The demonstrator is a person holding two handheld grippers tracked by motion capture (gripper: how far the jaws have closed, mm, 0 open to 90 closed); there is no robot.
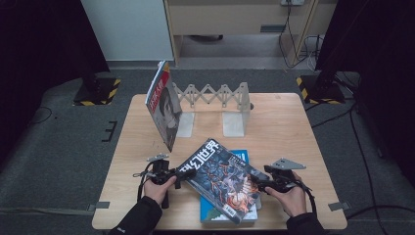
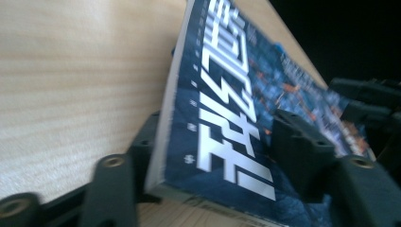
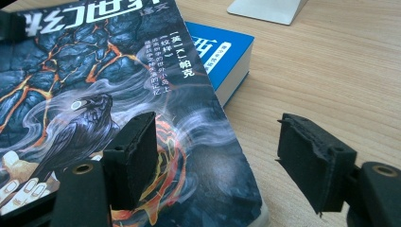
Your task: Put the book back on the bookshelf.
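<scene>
Left gripper (image 2: pixel 222 156) jaws clamped across magazine (image 2: pixel 246 104) spine; right gripper (image 3: pixel 217 161) jaws open, astride its corner.

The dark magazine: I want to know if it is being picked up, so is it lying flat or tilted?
Tilted. The dark magazine rests partly on the blue book, its left edge between the left gripper jaws.
</scene>
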